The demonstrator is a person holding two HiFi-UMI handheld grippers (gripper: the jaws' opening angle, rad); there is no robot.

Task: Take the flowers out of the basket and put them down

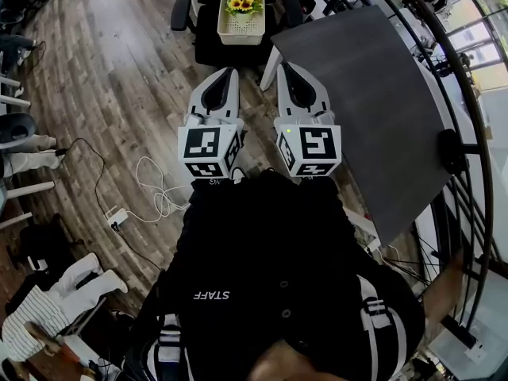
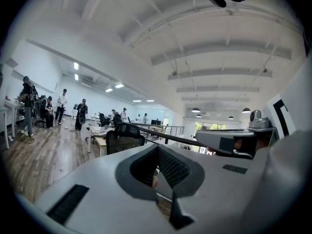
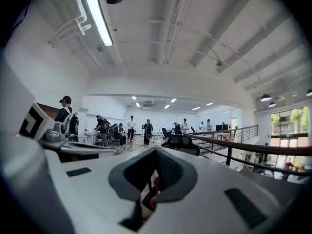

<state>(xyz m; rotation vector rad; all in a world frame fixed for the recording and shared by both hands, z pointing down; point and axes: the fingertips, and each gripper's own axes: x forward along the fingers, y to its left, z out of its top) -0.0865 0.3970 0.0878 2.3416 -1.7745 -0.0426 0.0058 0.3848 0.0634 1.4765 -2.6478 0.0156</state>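
A person in a black shirt, seen from above, holds two white hand-held tongs close to the chest, both aimed toward a small white slotted plastic basket [image 1: 240, 27] on the seat of a black office chair [image 1: 208, 42]. A bunch of yellow sunflowers with green leaves [image 1: 243, 3] stands in the far half of the basket, blooms up. The left tongs [image 1: 227, 75] and the right tongs [image 1: 286, 70] are side by side, well short of the basket on the person's side of it. Each gripper view shows its jaws pressed together with nothing between them (only an office ceiling and distant people lie beyond). A dark grey rectangular tabletop [image 1: 373, 109] lies just right of the basket and looks the likely place to set the flowers down. Brown wood-plank floor [image 1: 119, 62] spreads to the basket's left. The task appears not yet begun. The flowers are probably very light, with soft petals that could crush, so the stems below the blooms look the better place to pinch. The basket, likely light too, may lift with them unless the other tongs steady its rim.
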